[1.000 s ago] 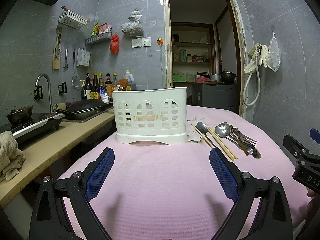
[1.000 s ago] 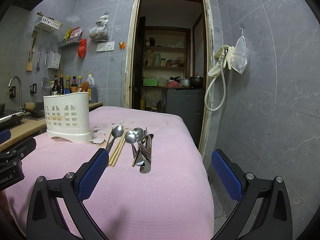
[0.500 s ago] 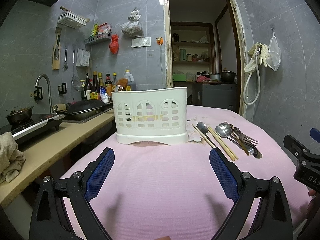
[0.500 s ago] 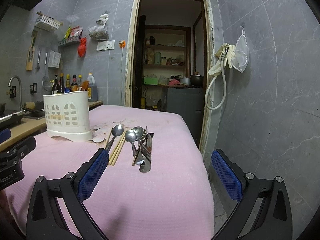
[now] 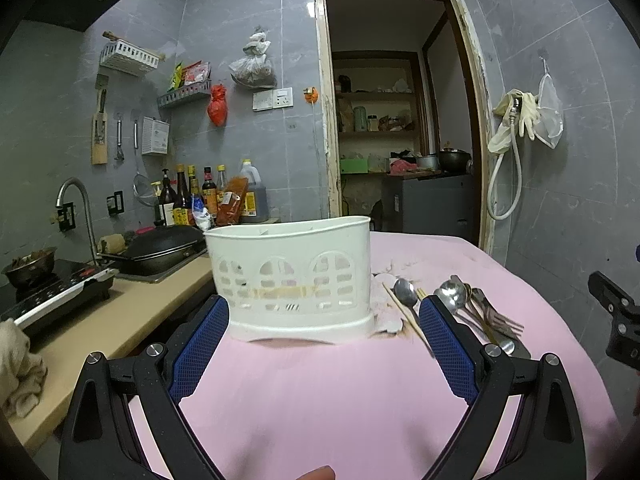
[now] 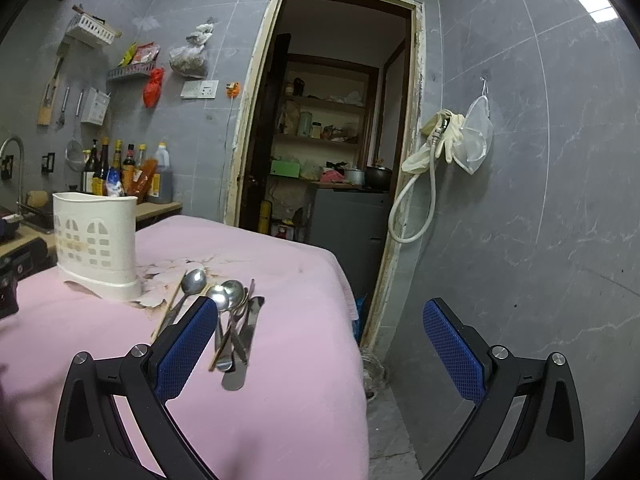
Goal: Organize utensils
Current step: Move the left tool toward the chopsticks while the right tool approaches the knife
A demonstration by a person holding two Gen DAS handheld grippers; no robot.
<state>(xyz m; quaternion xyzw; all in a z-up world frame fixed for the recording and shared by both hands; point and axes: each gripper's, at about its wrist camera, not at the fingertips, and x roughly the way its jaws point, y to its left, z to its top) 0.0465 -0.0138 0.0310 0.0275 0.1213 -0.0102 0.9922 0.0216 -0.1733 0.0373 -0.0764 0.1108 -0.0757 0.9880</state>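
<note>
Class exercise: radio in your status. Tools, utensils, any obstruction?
Left tool open, empty, facing white caddy. Right tool open, empty. Utensils loose on pink cloth beside caddy. Nothing blocking.

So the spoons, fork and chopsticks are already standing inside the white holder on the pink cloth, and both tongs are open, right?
Not quite. The spoons, fork and chopsticks lie flat on the pink cloth, beside the white holder, not inside it. Both wrist views show this. Both tongs, left and right, are open.
</note>
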